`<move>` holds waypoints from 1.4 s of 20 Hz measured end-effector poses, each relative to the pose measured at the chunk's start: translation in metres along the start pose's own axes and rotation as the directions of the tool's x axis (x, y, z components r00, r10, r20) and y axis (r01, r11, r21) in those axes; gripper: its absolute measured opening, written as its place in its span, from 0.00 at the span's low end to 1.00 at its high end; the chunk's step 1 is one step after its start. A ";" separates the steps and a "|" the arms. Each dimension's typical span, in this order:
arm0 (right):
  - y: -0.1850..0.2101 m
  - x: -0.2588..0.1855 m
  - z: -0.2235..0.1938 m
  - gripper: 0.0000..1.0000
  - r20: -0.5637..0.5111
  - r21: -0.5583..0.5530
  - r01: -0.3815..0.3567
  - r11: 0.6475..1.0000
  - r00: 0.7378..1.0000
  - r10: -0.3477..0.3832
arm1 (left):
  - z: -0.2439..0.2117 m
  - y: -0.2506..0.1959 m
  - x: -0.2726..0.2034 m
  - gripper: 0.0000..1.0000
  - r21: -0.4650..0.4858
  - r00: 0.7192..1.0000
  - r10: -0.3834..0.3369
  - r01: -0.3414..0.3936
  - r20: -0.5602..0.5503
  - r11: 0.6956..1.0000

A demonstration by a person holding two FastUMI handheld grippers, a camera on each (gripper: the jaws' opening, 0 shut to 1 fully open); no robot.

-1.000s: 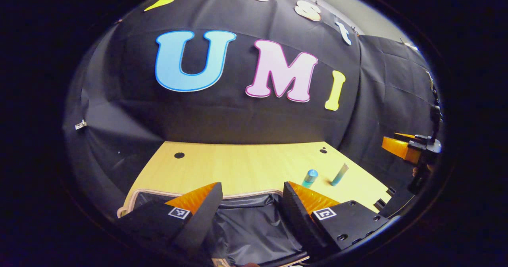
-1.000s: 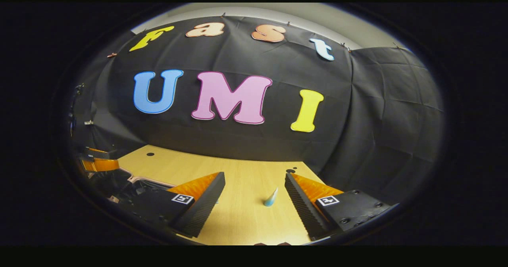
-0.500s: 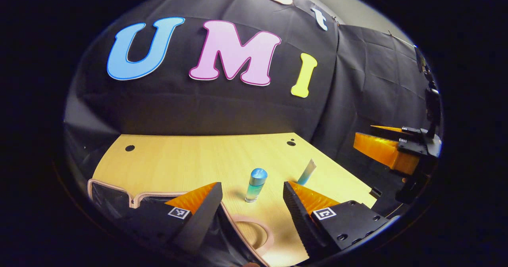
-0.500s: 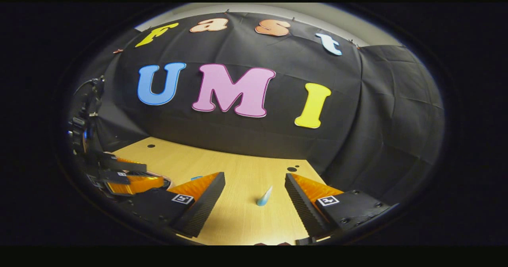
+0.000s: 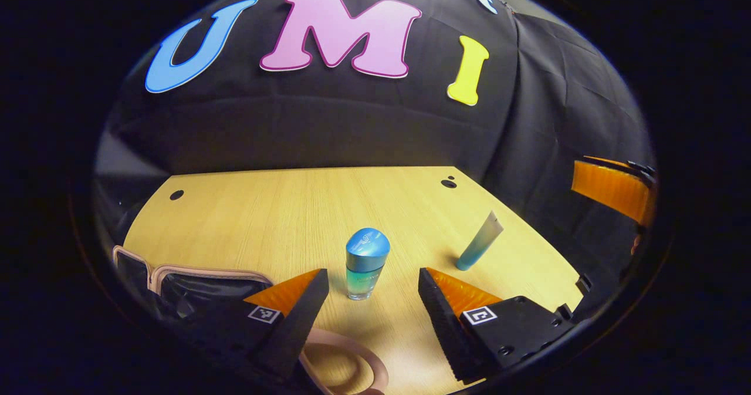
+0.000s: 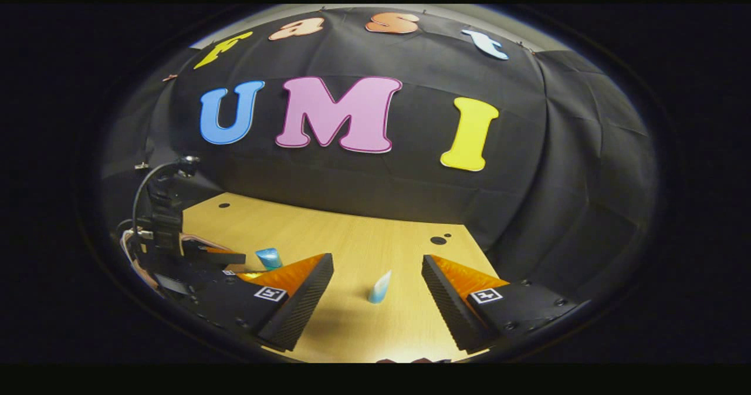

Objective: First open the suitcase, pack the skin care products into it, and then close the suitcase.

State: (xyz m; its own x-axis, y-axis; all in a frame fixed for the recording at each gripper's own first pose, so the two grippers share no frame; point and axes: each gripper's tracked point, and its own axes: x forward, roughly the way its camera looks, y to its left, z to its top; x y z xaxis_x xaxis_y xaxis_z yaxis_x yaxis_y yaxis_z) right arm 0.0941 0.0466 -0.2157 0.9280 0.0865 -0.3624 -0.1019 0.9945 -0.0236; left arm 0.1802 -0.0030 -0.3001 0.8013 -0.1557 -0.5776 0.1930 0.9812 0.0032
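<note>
Left gripper [image 5: 369,286] spread wide, empty, lined up on upright blue bottle [image 5: 366,263] just ahead between fingers, for grasp. Open suitcase [image 5: 193,280] beside its left finger. Right gripper [image 6: 377,283] spread, empty; tube [image 6: 379,288] stands ahead.

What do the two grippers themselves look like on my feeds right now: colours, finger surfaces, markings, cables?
Both match. The left gripper has two black wedge-shaped fingers with ribbed inner faces, orange tops and a small square black-and-white marker tag at each finger base, on black bodies with screw holes. The right gripper is built the same. In the right gripper view, a black cable loops above the left gripper's body.
</note>
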 end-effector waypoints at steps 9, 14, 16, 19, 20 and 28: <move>-0.023 0.038 -0.023 0.97 -0.070 -0.015 -0.048 0.999 0.996 0.047 | -0.012 0.019 0.063 0.97 -0.005 0.996 0.074 -0.075 -0.050 0.997; -0.023 0.054 -0.044 0.97 -0.109 -0.004 -0.063 0.998 0.992 0.062 | -0.015 0.011 0.074 0.91 0.013 0.997 0.043 -0.042 -0.067 0.999; -0.027 0.062 -0.057 0.97 -0.120 0.004 -0.054 0.999 0.991 0.054 | -0.018 0.007 0.076 0.50 0.061 0.996 0.027 -0.022 -0.080 0.998; -0.026 0.071 -0.079 0.98 -0.160 0.027 -0.056 0.998 0.985 0.060 | -0.015 0.007 0.077 0.47 0.071 0.996 0.016 -0.010 -0.093 0.997; -0.026 0.073 -0.087 0.97 -0.177 0.034 -0.058 0.998 0.982 0.063 | -0.015 0.005 0.078 0.47 0.075 0.995 0.012 -0.004 -0.098 0.997; -0.008 0.122 -0.154 0.94 -0.326 0.100 -0.089 0.991 0.938 0.117 | 0.002 -0.009 0.063 0.47 0.073 0.990 -0.026 0.036 -0.136 0.997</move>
State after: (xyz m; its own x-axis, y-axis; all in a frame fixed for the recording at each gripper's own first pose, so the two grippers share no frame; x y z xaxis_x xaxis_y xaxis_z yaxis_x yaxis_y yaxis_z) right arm 0.1527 0.0401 -0.4032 0.7420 0.1784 -0.6462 -0.1476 0.9838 0.1022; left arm 0.2298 -0.0218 -0.3347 0.7117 -0.1642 -0.6831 0.2628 0.9639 0.0420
